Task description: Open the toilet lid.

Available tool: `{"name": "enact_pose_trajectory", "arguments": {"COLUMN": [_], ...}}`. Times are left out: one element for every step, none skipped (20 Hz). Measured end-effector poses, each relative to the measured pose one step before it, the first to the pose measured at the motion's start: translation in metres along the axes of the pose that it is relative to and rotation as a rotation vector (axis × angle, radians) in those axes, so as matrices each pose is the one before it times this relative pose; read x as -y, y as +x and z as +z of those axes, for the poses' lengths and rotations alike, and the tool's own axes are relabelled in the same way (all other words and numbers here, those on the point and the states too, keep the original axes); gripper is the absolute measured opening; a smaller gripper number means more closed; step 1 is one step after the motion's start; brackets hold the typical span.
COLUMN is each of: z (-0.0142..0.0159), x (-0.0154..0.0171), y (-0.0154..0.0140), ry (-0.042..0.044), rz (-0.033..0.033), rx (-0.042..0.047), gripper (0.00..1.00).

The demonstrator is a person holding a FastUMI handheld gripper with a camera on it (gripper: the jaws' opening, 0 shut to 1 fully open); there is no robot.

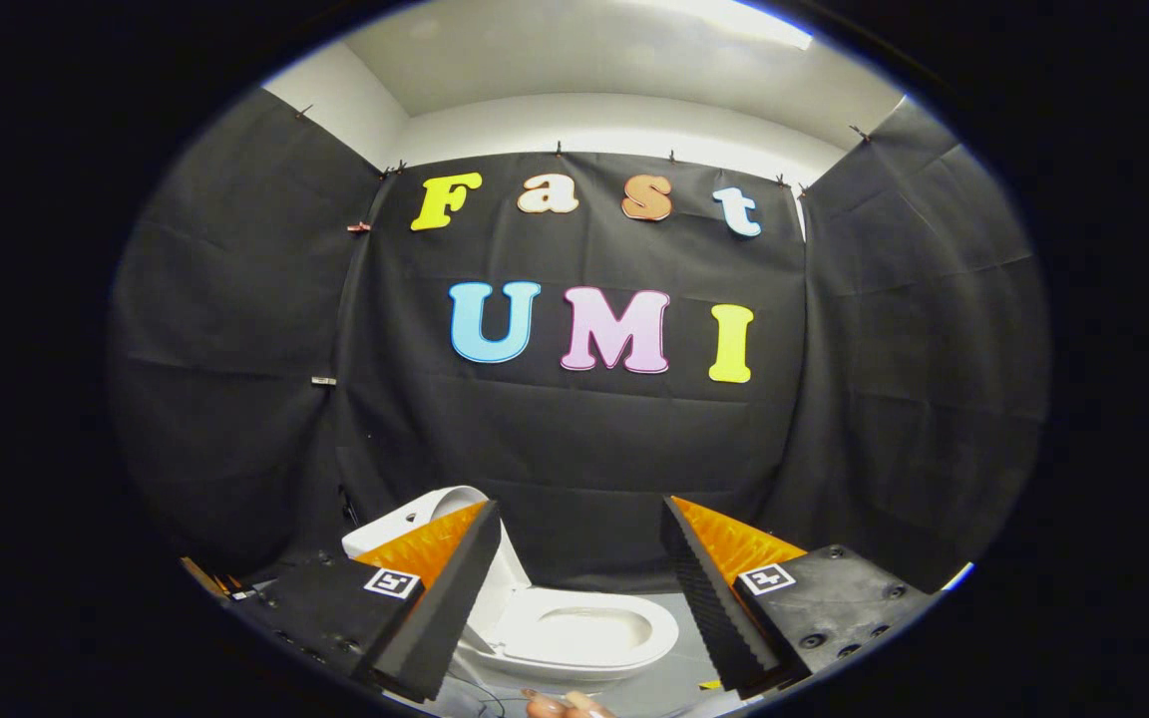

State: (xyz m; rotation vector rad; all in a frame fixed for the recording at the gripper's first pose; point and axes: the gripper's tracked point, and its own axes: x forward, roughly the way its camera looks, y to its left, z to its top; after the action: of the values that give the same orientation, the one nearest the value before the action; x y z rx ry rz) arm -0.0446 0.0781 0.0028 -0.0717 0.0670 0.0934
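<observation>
Since the toilet lid (455, 514) is already seen raised, leaning back toward the tank side against the black booth wall (584, 449), little of the task looks left. The hand-held gripper (579, 588) is held wide open with nothing between its fingers; the toilet (584, 638) is seen low down just ahead of them, on the floor (684, 658), partly hidden by the left finger (445, 608). Seat and bowl opening are exposed.

Risk, judged: if the lid is not past its balance point, it could drop shut once left alone; a bump from the left finger on withdrawal could knock it forward. How firmly it rests cannot be told.

Orientation: the toilet's long axis is seen running from the tank near the left finger toward the bowl front at the right finger (709, 598), front pointing rightward. The lid is stood roughly upright, tilted slightly back.
</observation>
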Motion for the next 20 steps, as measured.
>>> {"name": "enact_pose_trajectory", "arguments": {"z": [0.00052, -0.00141, -0.00049, -0.00075, -0.00069, -0.00046, -0.00009, -0.00041, -0.00112, -0.00152, -0.00128, -0.001, -0.0005, 0.00049, -0.00016, -0.0016, -0.00183, -0.00089, -0.00067, 0.00068], "x": [0.00123, 0.00141, 0.00163, 0.00192, 0.00047, 0.00013, -0.00084, -0.00121, -0.00207, -0.00147, 0.00127, 0.00195, 0.00057, -0.0019, -0.00137, 0.0004, 0.00003, -0.00043, 0.0002, 0.00042], "y": [0.0, -0.0009, 0.0006, 0.00152, 0.00121, 0.00086, 0.00023, 0.0006, 0.00068, 0.00083, 0.00156, 0.00107, 0.00144, -0.00025, 0.00037, 0.00093, 0.00081, 0.00108, 0.00059, -0.00111], "ry": [0.00188, 0.00643, 0.00758, 0.00524, 0.00231, 0.00043, -0.00032, 0.00056, -0.00237, -0.00777, -0.00918, -0.00571, -0.00041, 0.00422, 0.00464, 0.00076, -0.0028, -0.00299, -0.00238, -0.00078], "rz": [-0.00512, -0.00416, -0.00598, -0.00564, -0.0043, -0.00081, 0.00157, 0.00562, 0.00785, 0.00274, -0.00414, -0.0034, -0.00102, 0.00398, 0.00177, -0.00141, 0.00016, -0.00046, -0.0006, 0.00037], "rx": [0.00126, -0.00008, -0.00121, -0.00246, -0.00178, -0.00097, -0.00033, -0.00171, 0.00052, -0.00209, -0.00352, -0.00264, 0.00012, 0.00179, 0.00258, -0.00135, -0.00351, -0.00287, -0.00137, 0.0021], "gripper": [1.0, 1.0, 1.0, 1.0, 1.0, 1.0, 1.0, 1.0, 1.0, 1.0, 1.0, 1.0, 1.0, 1.0, 1.0, 1.0, 1.0, 1.0, 1.0, 1.0]}}
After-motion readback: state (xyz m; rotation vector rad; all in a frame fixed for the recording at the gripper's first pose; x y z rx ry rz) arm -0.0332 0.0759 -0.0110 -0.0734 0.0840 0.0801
